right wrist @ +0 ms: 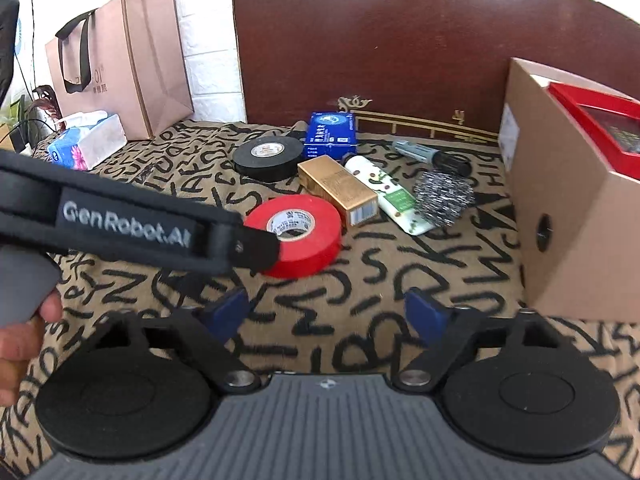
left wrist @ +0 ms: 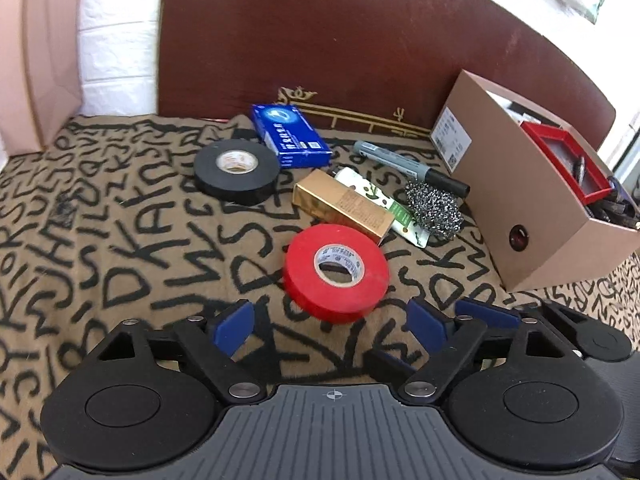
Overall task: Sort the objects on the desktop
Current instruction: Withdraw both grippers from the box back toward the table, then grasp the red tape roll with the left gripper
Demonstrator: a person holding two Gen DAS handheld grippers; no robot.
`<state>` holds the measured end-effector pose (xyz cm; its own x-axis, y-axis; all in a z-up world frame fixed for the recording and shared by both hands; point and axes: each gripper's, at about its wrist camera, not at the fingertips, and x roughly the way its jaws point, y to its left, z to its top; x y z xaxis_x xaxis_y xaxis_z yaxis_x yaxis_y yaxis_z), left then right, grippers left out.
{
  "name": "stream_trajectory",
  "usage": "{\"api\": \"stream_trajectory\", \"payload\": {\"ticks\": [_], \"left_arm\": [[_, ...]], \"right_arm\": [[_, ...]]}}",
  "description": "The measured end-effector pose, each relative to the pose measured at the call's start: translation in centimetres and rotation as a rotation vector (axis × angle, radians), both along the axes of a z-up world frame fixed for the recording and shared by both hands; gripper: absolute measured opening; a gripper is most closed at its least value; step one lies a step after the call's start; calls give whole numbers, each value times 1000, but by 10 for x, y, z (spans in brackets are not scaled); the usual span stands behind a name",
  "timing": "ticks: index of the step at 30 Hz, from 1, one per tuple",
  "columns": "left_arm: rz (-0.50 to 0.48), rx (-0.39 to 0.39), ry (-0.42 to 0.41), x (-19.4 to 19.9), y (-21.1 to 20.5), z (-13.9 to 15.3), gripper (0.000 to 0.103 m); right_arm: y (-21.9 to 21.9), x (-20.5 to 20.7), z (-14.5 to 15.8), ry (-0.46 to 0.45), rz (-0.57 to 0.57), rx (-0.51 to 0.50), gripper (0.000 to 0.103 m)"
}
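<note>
Left wrist view first: the left gripper (left wrist: 331,328) hovers low over a tan cloth (left wrist: 100,240) printed with black letters, its blue-padded jaws spread wide with nothing between them. Part of the right gripper (left wrist: 486,314) shows just beside it on the right. Just past the jaws lies a red tape roll (left wrist: 336,272), flat on the cloth. Behind it a gold box (left wrist: 344,204) lies at a slant, with a white floral tube (left wrist: 380,204) touching its far side and a steel wool scrubber (left wrist: 435,208) beside the tube. Further left sits a black tape roll (left wrist: 237,171), and behind it a blue box (left wrist: 290,136). A grey marker (left wrist: 408,166) lies beyond the scrubber. To the right stands a brown cardboard box (left wrist: 532,208), open on top, with a red tray (left wrist: 560,160) and dark items inside. A dark red board (left wrist: 340,40) closes the back.

Right wrist view: the right gripper (right wrist: 326,314) also has its jaws wide and empty. A black strap (right wrist: 128,224) reading "GenRobot.AI" crosses the left side, covering part of the red tape roll. A fingertip (right wrist: 48,306) shows at the left edge. At the far left stand a tissue pack (right wrist: 86,146) and a pink paper bag (right wrist: 120,64).
</note>
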<state>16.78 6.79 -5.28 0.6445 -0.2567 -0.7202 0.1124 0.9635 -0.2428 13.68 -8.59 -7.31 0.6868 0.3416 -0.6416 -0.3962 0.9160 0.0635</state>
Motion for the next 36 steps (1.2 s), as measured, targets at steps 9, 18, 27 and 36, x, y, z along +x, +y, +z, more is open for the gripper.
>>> {"api": "stream_trajectory", "payload": {"ticks": [9,18,27,36], "left_arm": [[24,-75,50,36,9,-14,78],[61,-112,71,55,20,-18,56],[25,-34,75,57,13,-20,45],[-23,51,69,45,-7,-19,38]], "right_arm": [[19,24,-9,0,74,19,79],[29,38,-12,1,85,35,71],[34,42,-18,-14,82,9,76],[29,32,-13,8,81,-12,74]]}}
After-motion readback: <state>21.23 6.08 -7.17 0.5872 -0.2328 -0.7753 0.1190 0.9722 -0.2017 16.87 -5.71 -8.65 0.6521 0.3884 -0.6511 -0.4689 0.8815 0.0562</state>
